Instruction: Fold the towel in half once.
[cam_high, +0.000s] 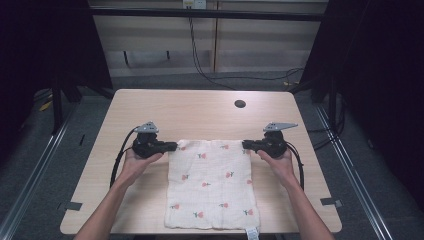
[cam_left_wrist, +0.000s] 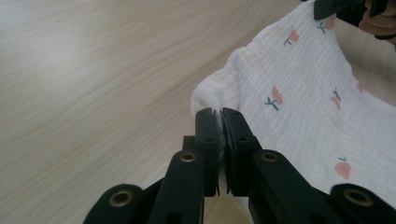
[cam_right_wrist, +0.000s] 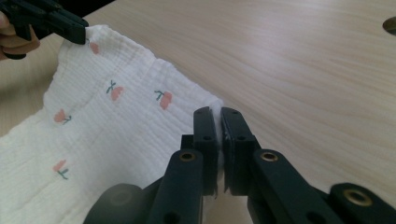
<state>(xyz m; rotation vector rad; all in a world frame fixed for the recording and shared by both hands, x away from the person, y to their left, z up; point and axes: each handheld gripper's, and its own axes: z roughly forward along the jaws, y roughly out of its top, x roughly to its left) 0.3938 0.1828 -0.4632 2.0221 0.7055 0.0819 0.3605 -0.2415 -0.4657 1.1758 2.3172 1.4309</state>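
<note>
Two grippers are pinching the far corners of the flowered cloth (cam_high: 210, 182) on the tabletop (cam_high: 200, 110): left gripper (cam_high: 172, 146) and right gripper (cam_high: 246, 145), jaws clamping fabric

Left claw (cam_high: 172, 146) and right claw (cam_high: 246, 145) — both clamped, pointing inward.

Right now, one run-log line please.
left gripper: shut on cloth far-left corner | right gripper: shut on far-right corner | far edge lifted

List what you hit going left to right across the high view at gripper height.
Left gripper shut on the cloth's far left corner → cloth → right gripper shut on its far right corner.
</note>
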